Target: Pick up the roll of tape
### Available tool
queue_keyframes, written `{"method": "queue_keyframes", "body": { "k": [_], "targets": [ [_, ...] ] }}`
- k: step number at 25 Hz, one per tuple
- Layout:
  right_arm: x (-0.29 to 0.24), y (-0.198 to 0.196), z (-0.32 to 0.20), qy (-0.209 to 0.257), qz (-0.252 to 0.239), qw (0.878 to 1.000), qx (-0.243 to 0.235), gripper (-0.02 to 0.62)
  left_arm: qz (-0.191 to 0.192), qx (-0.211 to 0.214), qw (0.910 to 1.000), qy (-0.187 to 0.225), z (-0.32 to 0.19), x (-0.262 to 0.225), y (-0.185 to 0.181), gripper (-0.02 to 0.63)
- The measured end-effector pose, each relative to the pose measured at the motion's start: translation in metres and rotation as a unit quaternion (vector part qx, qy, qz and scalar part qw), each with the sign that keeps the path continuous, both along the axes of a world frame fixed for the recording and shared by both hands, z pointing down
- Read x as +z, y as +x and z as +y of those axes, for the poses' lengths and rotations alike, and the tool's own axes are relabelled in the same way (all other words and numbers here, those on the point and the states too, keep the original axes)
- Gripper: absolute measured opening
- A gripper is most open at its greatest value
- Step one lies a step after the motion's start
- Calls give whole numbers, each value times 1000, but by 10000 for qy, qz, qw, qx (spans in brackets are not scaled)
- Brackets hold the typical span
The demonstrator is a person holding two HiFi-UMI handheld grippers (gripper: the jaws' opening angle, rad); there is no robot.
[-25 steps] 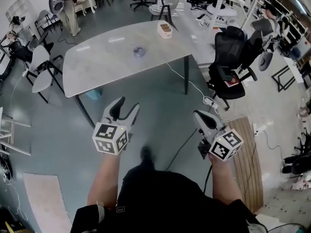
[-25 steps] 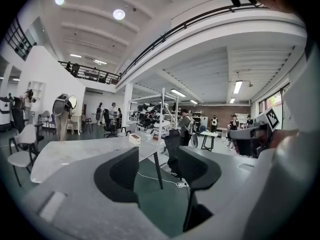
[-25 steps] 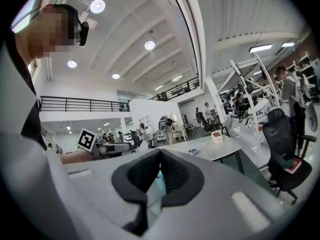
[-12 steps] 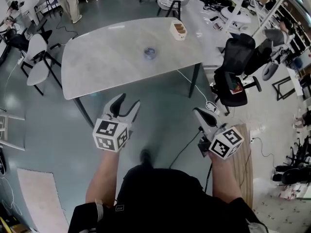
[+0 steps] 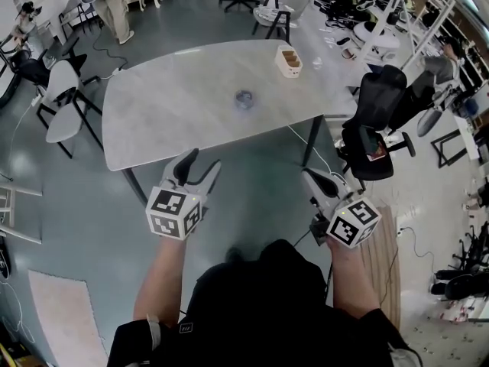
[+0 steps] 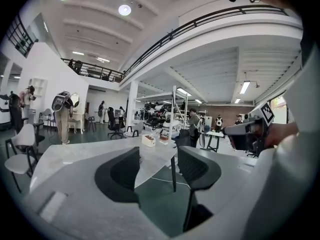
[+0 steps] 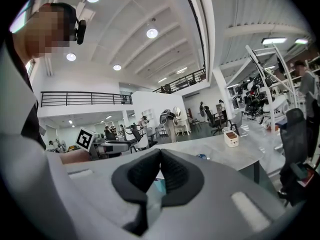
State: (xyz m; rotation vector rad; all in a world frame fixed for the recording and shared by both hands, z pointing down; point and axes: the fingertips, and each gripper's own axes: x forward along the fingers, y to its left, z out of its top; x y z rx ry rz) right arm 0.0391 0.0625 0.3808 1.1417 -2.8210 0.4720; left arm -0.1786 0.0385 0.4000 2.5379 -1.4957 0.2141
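Note:
The roll of tape (image 5: 244, 98) is a small bluish ring lying near the middle of the grey table (image 5: 168, 121). In the right gripper view the tape (image 7: 201, 156) shows as a blue speck on the tabletop. My left gripper (image 5: 198, 167) hangs open over the floor, short of the table's near edge; its jaws stand well apart with nothing between them (image 6: 157, 169). My right gripper (image 5: 315, 180) is shut and empty, held to the right of the table's front leg; its pads meet at the tips (image 7: 160, 154).
A small white box (image 5: 289, 61) with brown contents stands at the table's far right corner. A black office chair (image 5: 378, 125) is to the right of the table, white chairs (image 5: 61, 102) to its left. A cable (image 5: 306, 140) runs over the floor under the table.
The view has closed in on the table: table and tape sit lower and nearer in the head view. Both grippers keep the same pose.

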Motion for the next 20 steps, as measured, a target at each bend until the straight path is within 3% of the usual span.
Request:
{"method": "queue_keyframes", "body": {
  "k": [10,20],
  "targets": [
    [17,10,-88,-97,-207,9993,-306,3,-162,-190,9996,-110,-71,12,15,241],
    [31,56,-234,-301,-422,9959,-736,2,-390,-438,9976,-367,-196,23,77,241]
  ]
}}
